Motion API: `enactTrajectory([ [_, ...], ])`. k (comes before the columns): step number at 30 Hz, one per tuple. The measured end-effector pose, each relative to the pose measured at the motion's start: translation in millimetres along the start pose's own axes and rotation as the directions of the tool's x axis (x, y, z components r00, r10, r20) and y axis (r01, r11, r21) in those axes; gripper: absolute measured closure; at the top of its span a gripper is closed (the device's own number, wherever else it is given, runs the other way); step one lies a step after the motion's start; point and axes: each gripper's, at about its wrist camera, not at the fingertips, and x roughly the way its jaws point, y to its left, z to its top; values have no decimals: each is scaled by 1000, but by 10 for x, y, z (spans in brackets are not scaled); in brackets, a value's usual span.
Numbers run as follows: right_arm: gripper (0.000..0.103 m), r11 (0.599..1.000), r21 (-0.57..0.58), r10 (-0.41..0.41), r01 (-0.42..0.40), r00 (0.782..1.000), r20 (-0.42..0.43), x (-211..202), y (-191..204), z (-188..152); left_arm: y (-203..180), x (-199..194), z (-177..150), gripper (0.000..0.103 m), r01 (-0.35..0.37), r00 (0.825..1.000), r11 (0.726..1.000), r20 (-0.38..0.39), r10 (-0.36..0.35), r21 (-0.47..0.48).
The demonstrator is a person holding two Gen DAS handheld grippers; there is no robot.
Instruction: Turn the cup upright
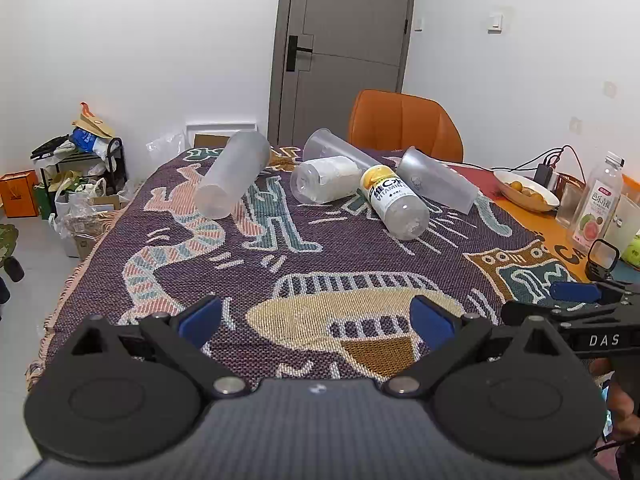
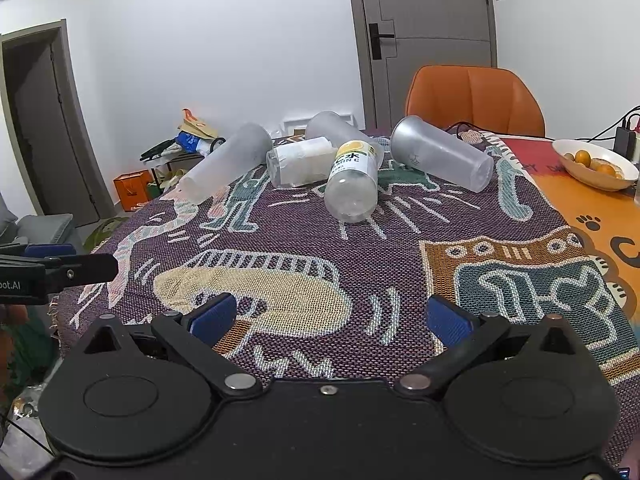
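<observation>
Several clear plastic cups lie on their sides at the far end of the patterned cloth. A frosted cup [image 1: 234, 175] [image 2: 226, 170] lies at the left. A cup with white paper inside [image 1: 326, 179] [image 2: 300, 162] lies in the middle, with another clear cup [image 1: 336, 148] [image 2: 340, 128] behind it. A grey cup [image 1: 438, 180] [image 2: 442, 154] lies at the right. A vitamin C bottle [image 1: 394, 202] [image 2: 352, 184] lies between them. My left gripper [image 1: 316, 322] is open and empty near the front edge. My right gripper [image 2: 330, 316] is open and empty too, well short of the cups.
An orange chair [image 1: 404, 124] [image 2: 476, 100] stands behind the table. A bowl of oranges [image 1: 524, 192] [image 2: 596, 164], a juice bottle [image 1: 598, 204] and cables sit at the right. Bags and boxes [image 1: 76, 184] crowd the floor at the left. A grey door [image 1: 344, 48] is behind.
</observation>
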Motion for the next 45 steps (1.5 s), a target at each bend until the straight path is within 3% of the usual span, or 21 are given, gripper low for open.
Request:
enactTrajectory([
  [25,0,1000,4,-9,9,1000,-1,6,-25,12,26,-40,25,3,0,1000,1000,17,0,6],
  [37,0,999,-23,-39,39,999,10,89,-159,81,-54,186,95,3,28,1000,1000,5,-28,9],
  [45,0,997,-59,-55,58,997,58,139,-317,231,-151,339,265,4,63,997,998,43,-64,12],
])
